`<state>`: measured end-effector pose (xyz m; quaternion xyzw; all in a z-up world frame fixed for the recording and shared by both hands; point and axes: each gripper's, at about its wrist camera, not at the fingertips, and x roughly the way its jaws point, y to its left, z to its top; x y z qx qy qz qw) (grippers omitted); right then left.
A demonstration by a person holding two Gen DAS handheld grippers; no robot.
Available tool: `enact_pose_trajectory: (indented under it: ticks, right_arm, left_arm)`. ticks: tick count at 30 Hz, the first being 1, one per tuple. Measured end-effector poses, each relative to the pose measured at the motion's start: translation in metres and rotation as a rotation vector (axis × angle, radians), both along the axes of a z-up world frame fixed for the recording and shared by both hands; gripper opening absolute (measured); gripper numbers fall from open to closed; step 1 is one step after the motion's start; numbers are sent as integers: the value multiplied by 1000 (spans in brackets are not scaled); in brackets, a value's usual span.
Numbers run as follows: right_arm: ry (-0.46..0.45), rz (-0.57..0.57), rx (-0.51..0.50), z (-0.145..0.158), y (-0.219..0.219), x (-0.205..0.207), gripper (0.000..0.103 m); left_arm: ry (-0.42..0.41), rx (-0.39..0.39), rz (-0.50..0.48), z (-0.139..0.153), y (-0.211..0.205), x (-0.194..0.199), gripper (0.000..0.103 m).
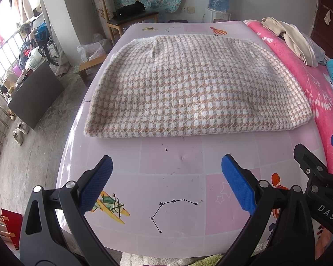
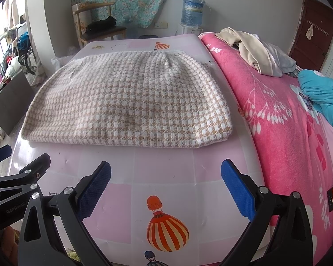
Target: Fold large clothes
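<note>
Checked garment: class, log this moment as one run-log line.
left gripper open | right gripper open | checked garment folded flat on mat, untouched

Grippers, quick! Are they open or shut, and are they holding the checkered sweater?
Left gripper: open, holding nothing, short of the checkered sweater.
Right gripper: open, holding nothing.

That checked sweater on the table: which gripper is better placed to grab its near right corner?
Probably the right gripper. The sweater's near right corner lies just ahead of its open jaws, slightly right. The left gripper, also open, faces the sweater's middle and left part, farther from that corner.
</note>
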<state>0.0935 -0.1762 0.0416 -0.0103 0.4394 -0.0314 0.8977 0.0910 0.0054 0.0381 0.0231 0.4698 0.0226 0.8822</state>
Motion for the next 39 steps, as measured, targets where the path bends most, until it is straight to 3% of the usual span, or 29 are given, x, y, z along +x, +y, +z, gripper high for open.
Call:
enact_pose_trajectory:
  ticks: [39]
  right_arm:
    - [0,-1,-2,0,2,-1,97]
  left_arm:
    - [-1,-1,-1,1,0,0,95]
